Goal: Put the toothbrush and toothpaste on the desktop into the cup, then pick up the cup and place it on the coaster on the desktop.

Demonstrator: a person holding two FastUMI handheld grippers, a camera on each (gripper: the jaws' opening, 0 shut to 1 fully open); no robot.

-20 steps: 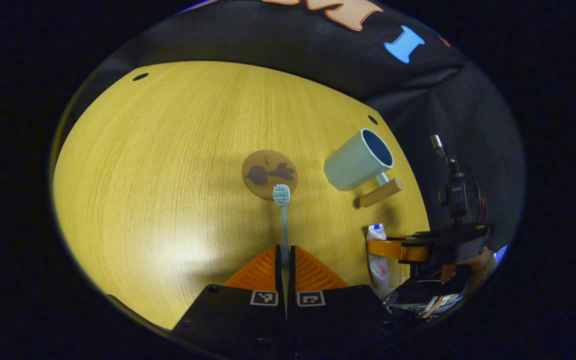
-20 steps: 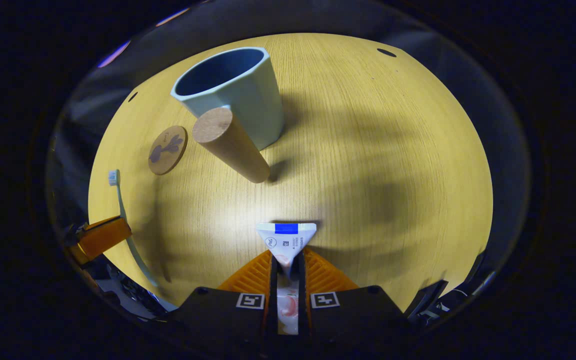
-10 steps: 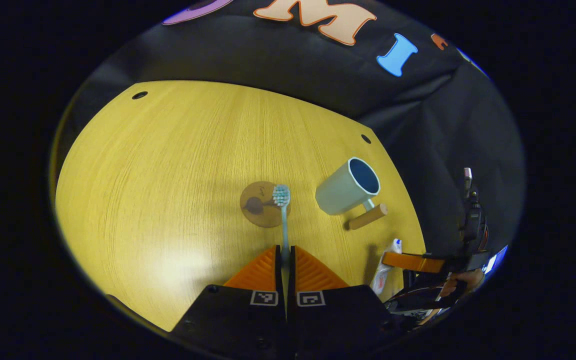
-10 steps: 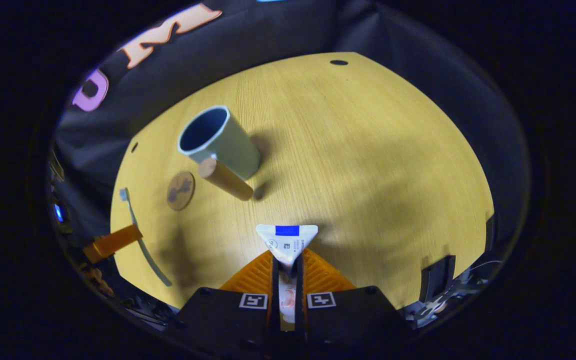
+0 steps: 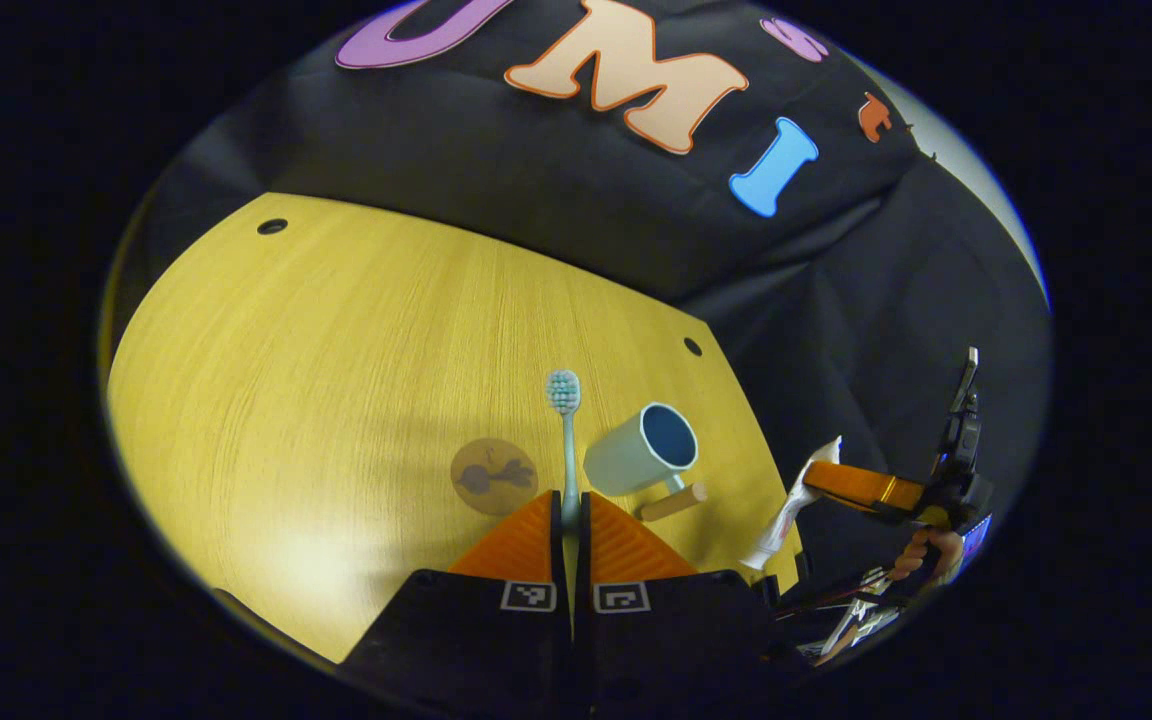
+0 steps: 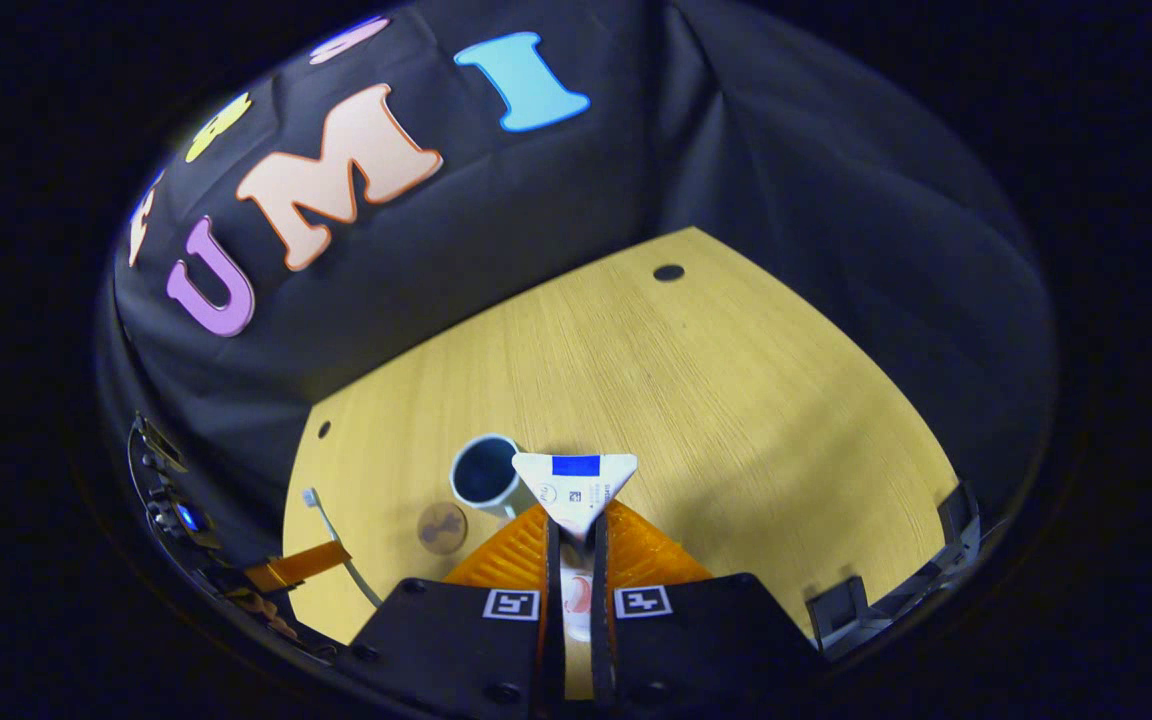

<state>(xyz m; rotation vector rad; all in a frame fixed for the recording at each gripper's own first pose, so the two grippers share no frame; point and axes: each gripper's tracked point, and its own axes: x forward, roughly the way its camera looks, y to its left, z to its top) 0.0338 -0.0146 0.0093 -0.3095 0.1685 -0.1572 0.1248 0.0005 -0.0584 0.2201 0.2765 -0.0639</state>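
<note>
Both tongs have been raised high above the worktop [image 5: 316, 330]. Left tongs [image 5: 570, 520] are clamped on the toothbrush [image 5: 565, 430], right tongs [image 6: 574, 535] on the toothpaste [image 6: 574, 485]. Below, the cup [image 5: 641, 460] is seen empty beside the coaster [image 5: 493, 476]; nothing has been placed yet.

cup [image 5: 641, 458] mouth open, clear above | coaster [image 5: 494, 476] bare | desktop [image 5: 336, 340] far side free

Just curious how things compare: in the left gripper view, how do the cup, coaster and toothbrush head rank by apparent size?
1. Cup
2. Coaster, slightly smaller
3. Toothbrush head, smallest, though it is held up nearer the camera, so its real size is unsure.
</note>
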